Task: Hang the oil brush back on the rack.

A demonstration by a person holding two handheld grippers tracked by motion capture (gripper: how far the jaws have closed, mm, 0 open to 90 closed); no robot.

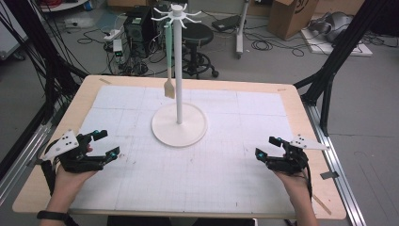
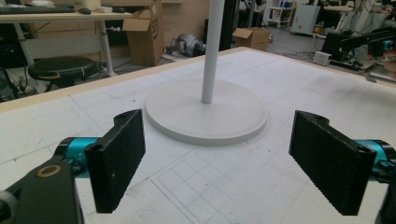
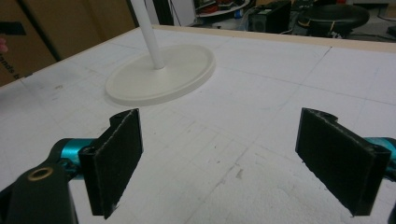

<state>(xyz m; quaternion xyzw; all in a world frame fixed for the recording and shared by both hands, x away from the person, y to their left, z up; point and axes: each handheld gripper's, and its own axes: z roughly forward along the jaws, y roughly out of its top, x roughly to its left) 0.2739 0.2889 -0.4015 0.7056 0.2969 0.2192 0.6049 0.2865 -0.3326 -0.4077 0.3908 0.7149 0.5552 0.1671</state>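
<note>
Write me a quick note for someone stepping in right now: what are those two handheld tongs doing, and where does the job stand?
Left tongs: open, empty, low at the table's near left.
Right tongs: open, empty, low at the near right.
White round-based stand with hooked top: upright mid-table, on the white gridded mat.
Pale green-handled spatula with a beige blade: hanging from a top hook, beside the pole.
Done: the spatula hangs on the stand.
Left: nothing is gripped; probably reaching for the spatula comes next.

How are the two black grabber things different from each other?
The left gripper sits at the table's left side, the right gripper at its right. The left gripper's grey plate looks more face-on than the right gripper's plate. Both are black, open, empty, and aimed toward the white stand.
</note>
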